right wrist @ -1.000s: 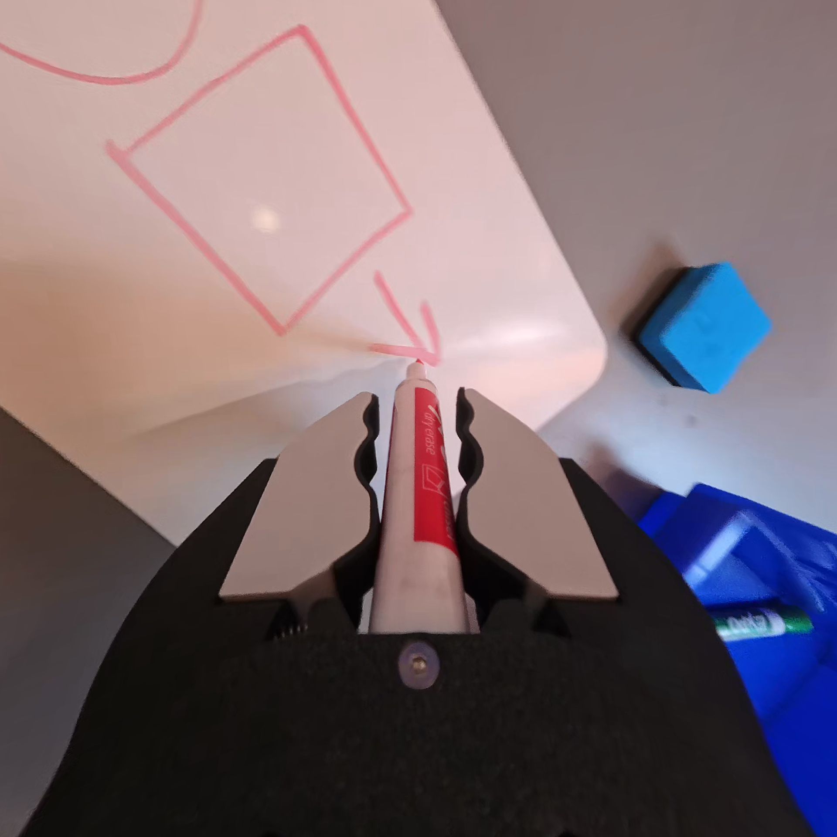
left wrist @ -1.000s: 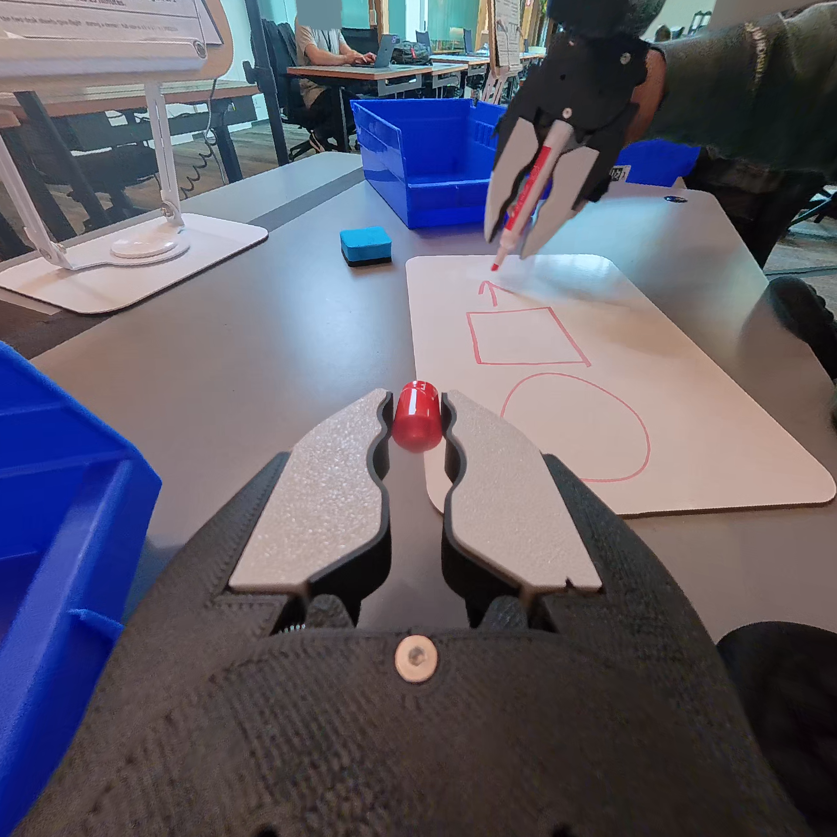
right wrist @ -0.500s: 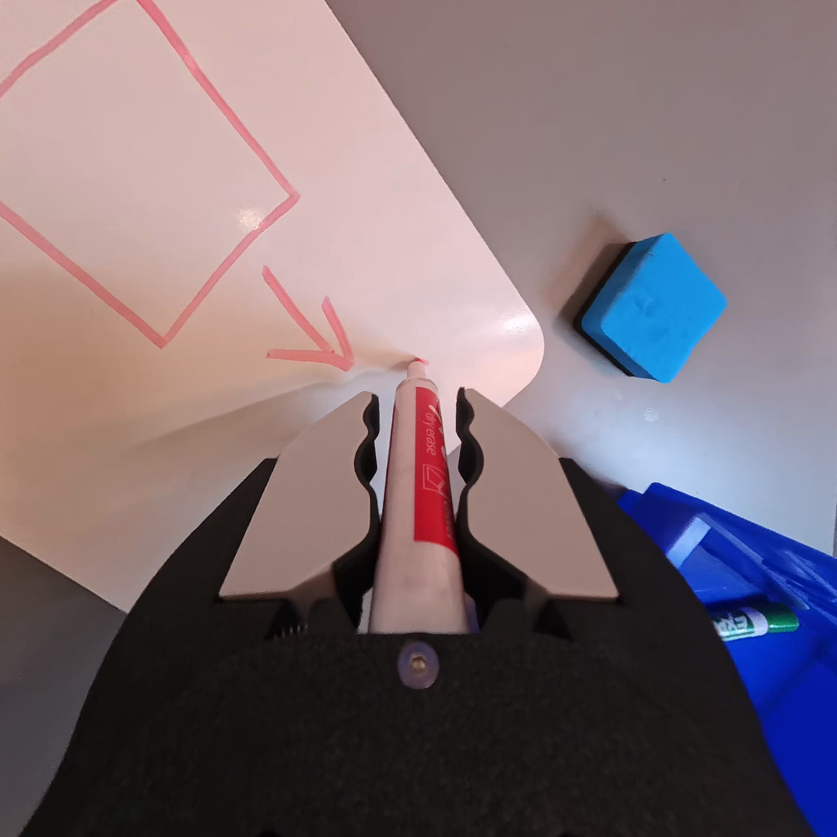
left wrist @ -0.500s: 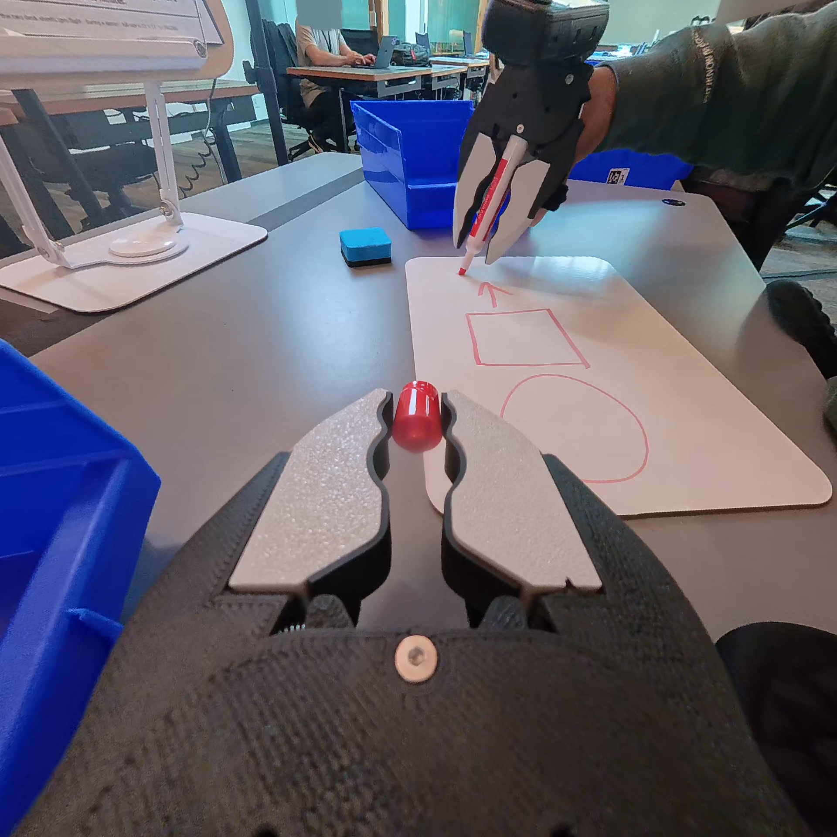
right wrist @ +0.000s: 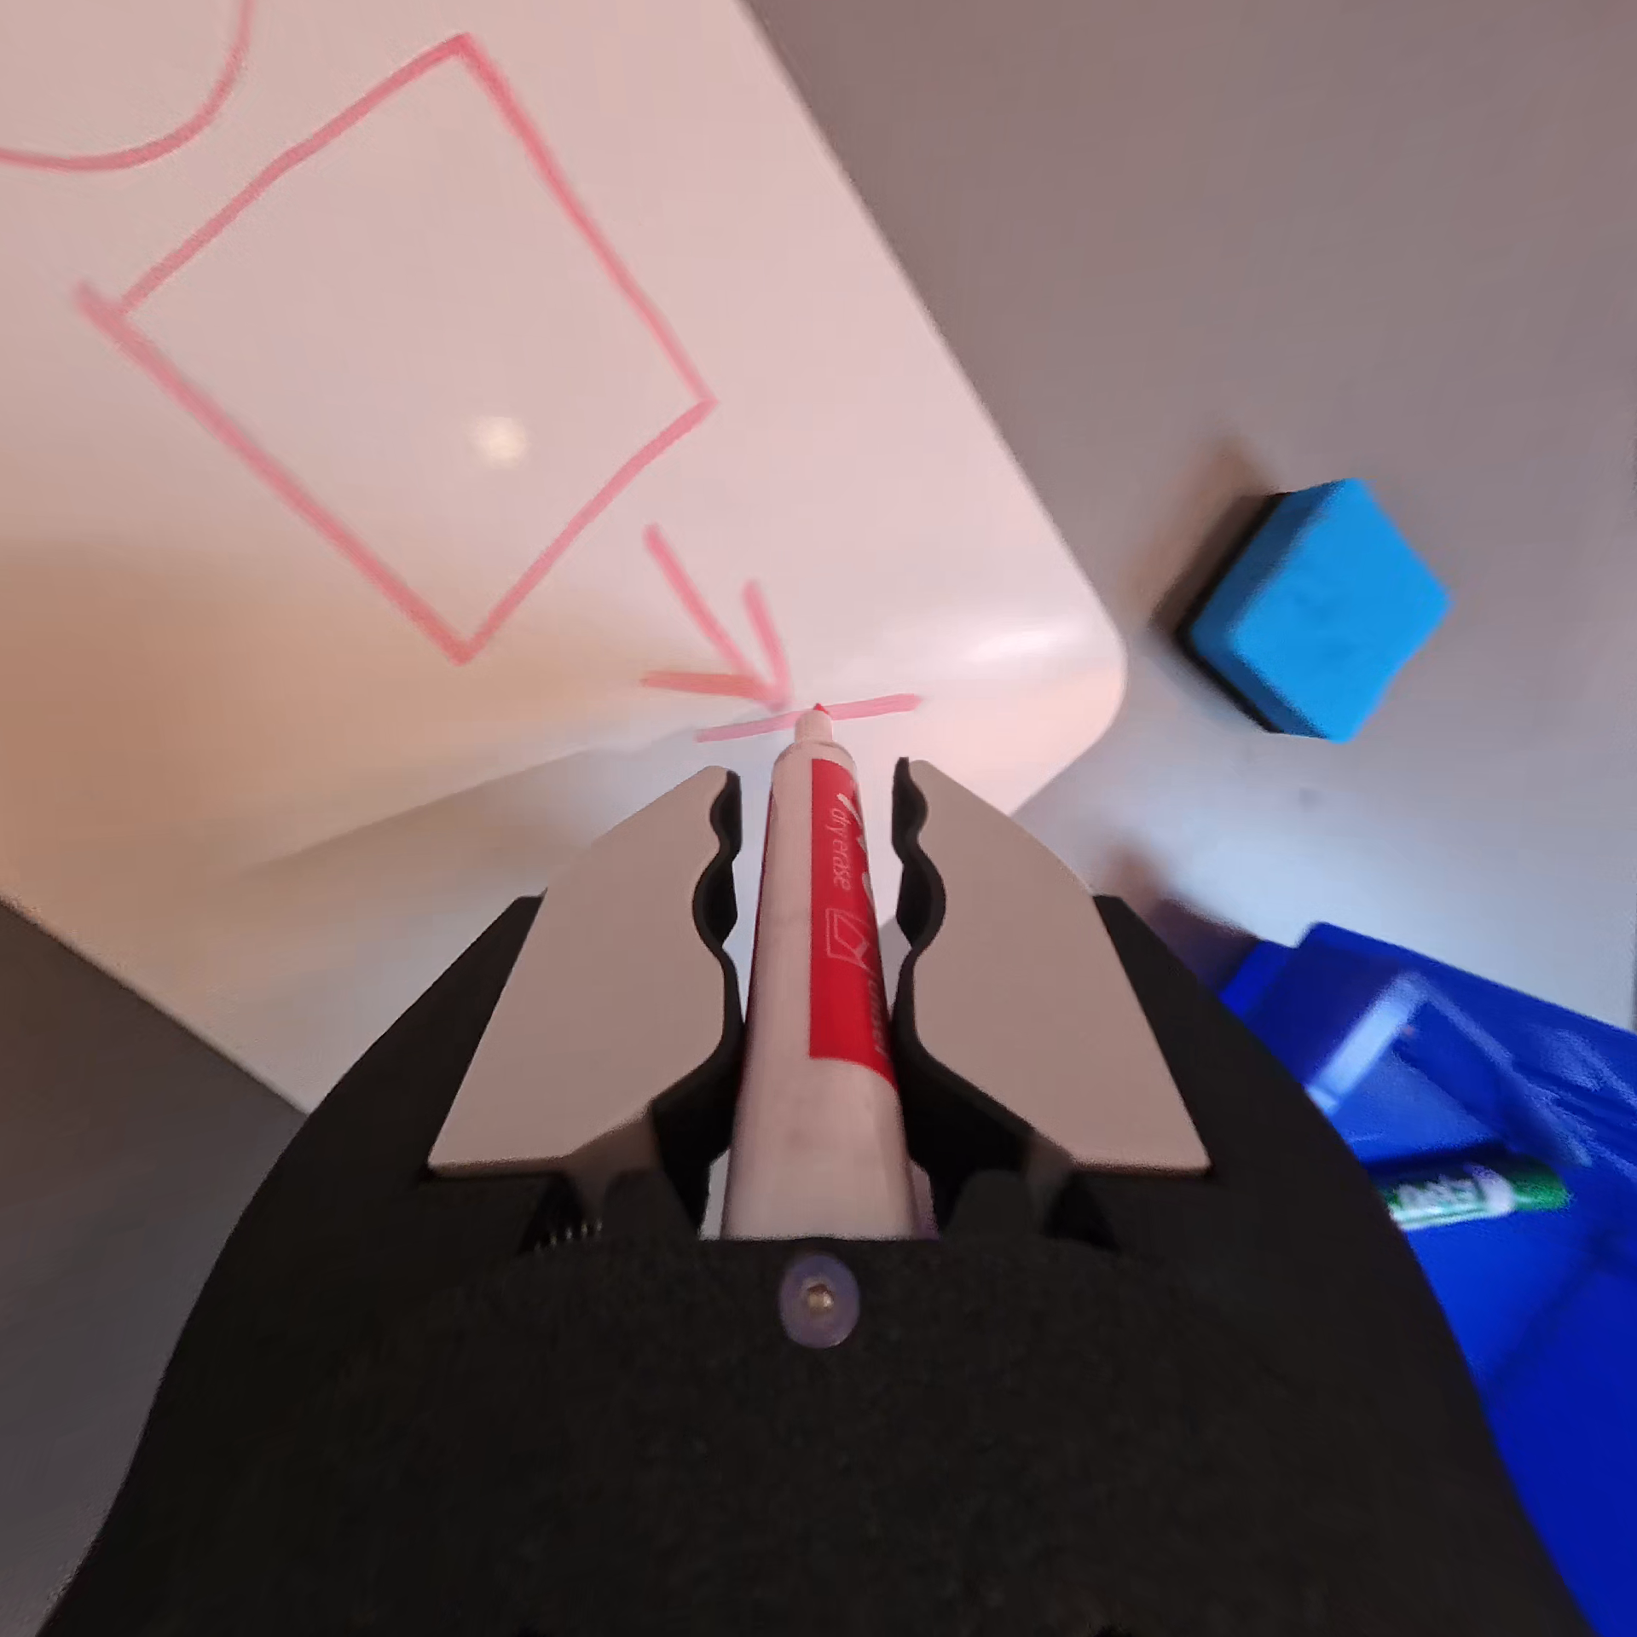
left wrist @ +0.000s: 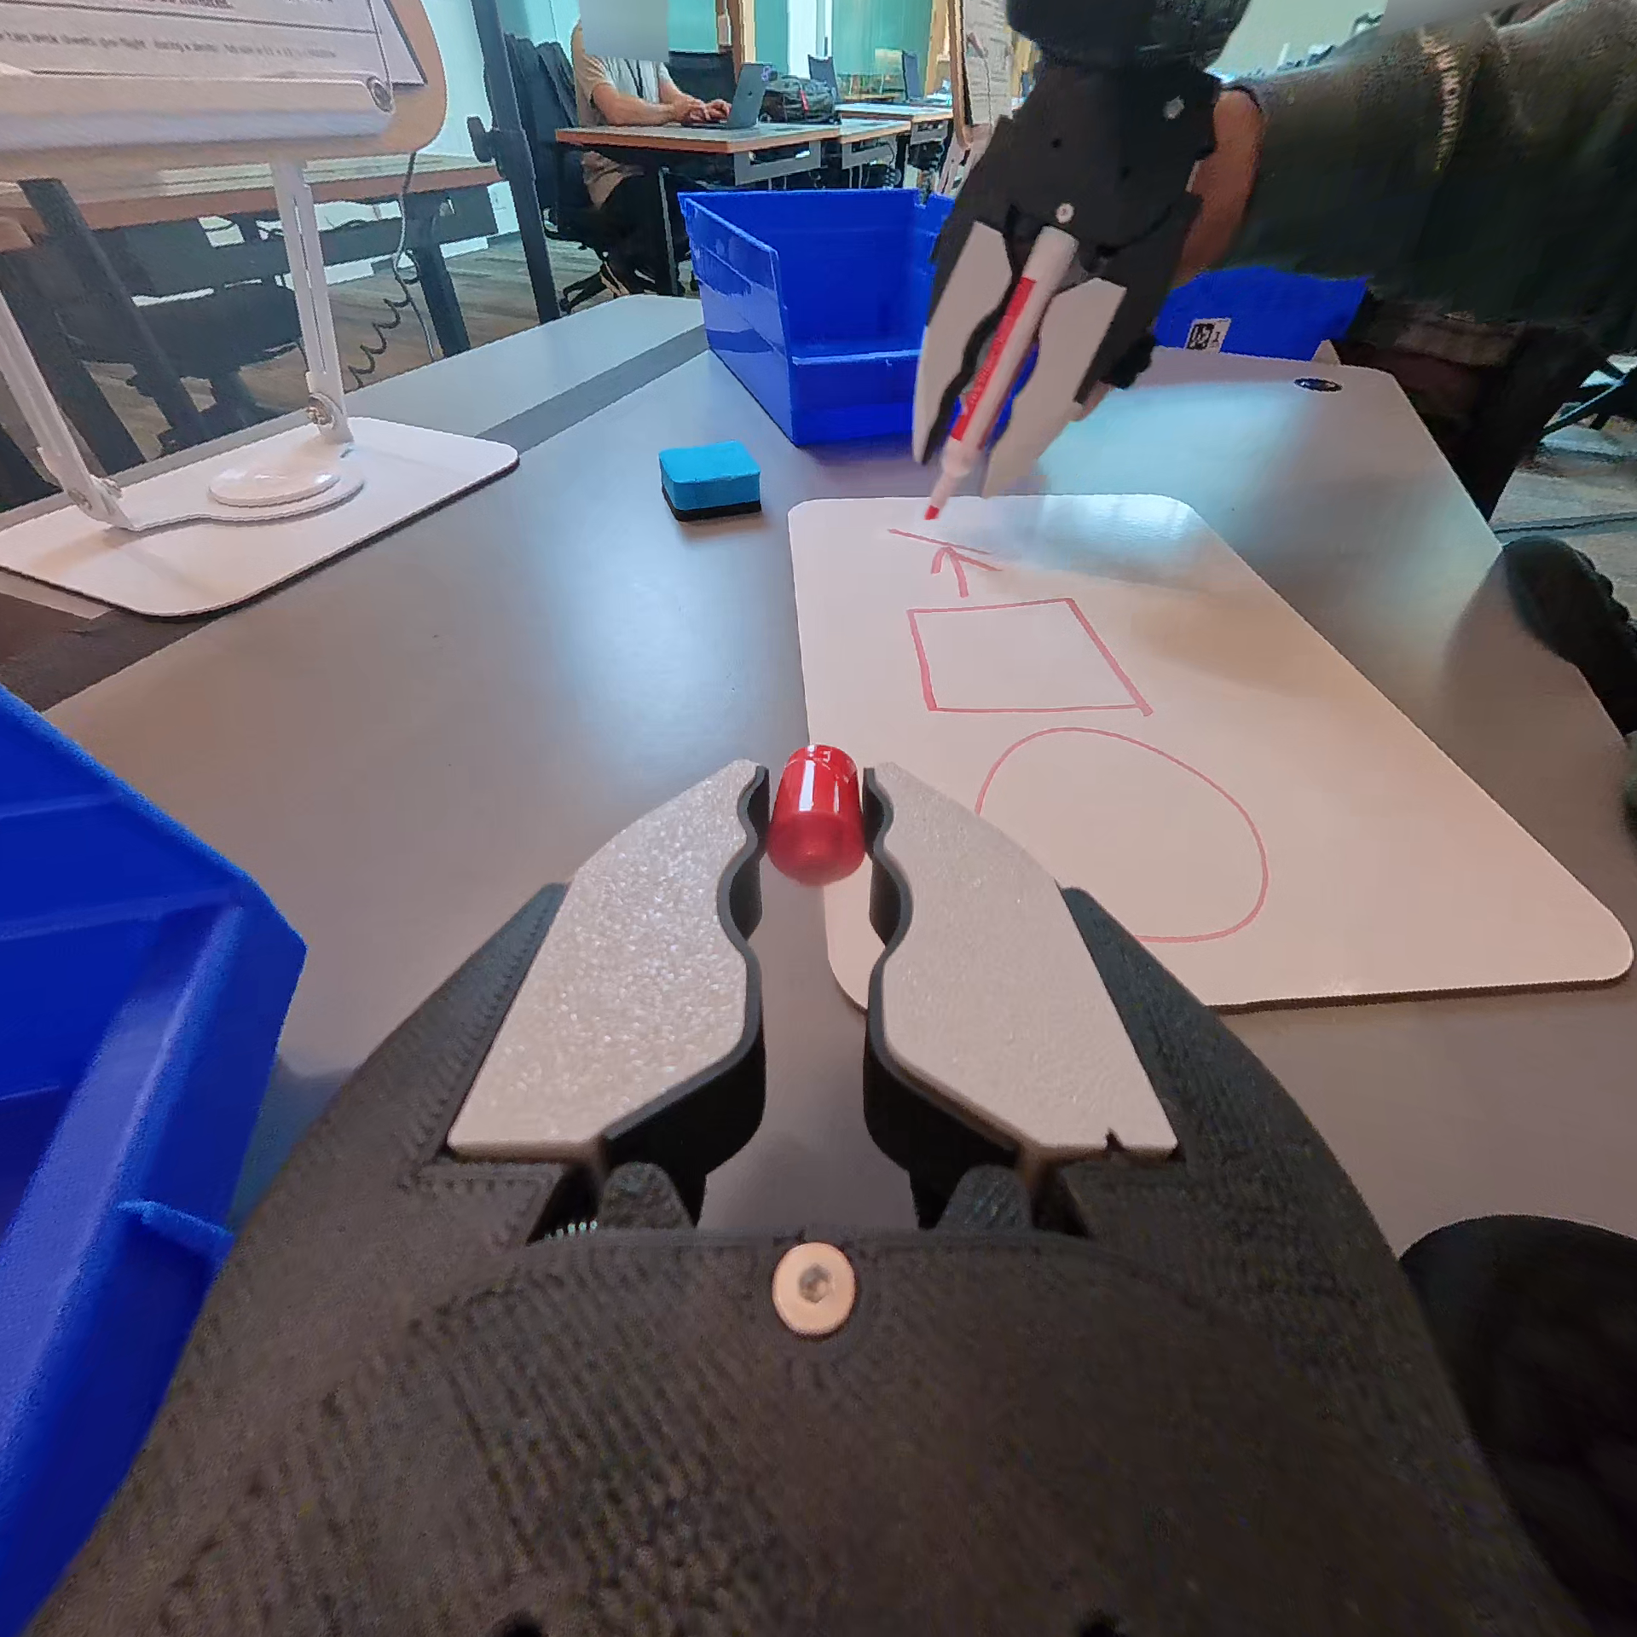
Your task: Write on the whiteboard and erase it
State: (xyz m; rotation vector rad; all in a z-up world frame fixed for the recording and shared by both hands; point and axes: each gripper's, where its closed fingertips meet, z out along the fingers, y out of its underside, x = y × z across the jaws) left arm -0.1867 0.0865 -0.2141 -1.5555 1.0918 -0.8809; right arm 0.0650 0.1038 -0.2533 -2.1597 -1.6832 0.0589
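Note:
A white whiteboard [left wrist: 1329, 709] lies flat on the grey table, with a red circle, a square, an arrow and a short line drawn on it. My right gripper [right wrist: 810, 779] is shut on a red dry-erase marker [right wrist: 828, 957], its tip at the board's far left corner, on the short line [right wrist: 877, 706]. The same gripper [left wrist: 970, 461] and marker [left wrist: 996, 372] show in the left wrist view. My left gripper [left wrist: 815, 779] is shut on the red marker cap [left wrist: 815, 824], near the board's near left corner. A blue eraser [left wrist: 709, 478] [right wrist: 1311, 611] lies on the table beside the board.
A blue bin [left wrist: 815, 310] stands behind the board; it holds a green marker [right wrist: 1470, 1196]. Another blue bin [left wrist: 106, 1019] is at my near left. A white stand with a flat base [left wrist: 266, 523] is at far left. A person sits at a desk far behind. Some 25 cm of space lies between my two pairs of fingers. Between my right fingertips and the blue eraser [right wrist: 1311, 611] there is roughly 11 cm. Look for it in the left wrist view [left wrist: 719, 464] too.
The right gripper has drawn a short red line across the arrow's tip, moving the marker tip back along the board's far edge. The left gripper has not moved.

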